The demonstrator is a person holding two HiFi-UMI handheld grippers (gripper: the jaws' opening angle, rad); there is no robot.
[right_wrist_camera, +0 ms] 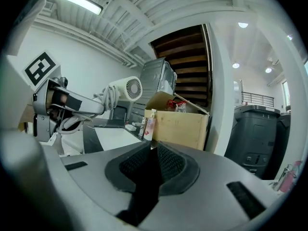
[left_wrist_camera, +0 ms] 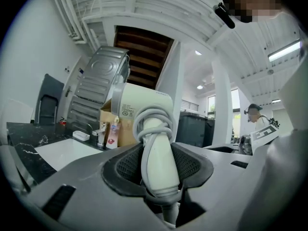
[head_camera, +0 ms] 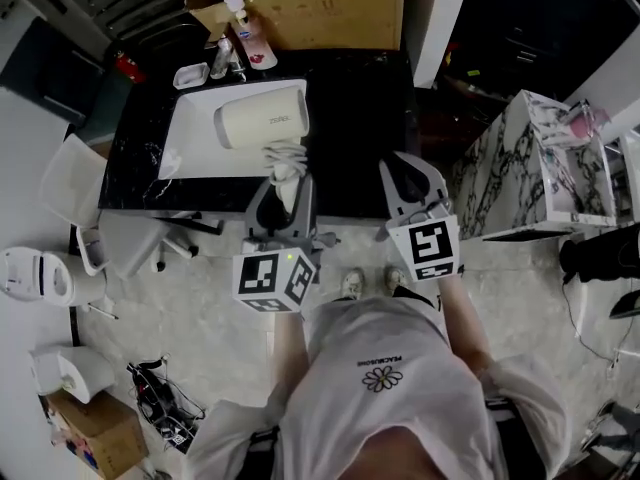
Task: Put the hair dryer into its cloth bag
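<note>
Cream hair dryer (head_camera: 262, 120) hangs over the white sink (head_camera: 190, 148), handle clamped in our left gripper (head_camera: 285, 183); our right gripper (head_camera: 410, 173), beside the sink, closed empty, should open for the unseen bag.

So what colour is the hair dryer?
Cream white hair dryer, clearest in the left gripper view.

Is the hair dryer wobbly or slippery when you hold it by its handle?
Probably top-heavy: the hair dryer has its big body out beyond the left gripper. Its smooth handle looks slippery, but the cord wound round it likely adds grip.
</note>
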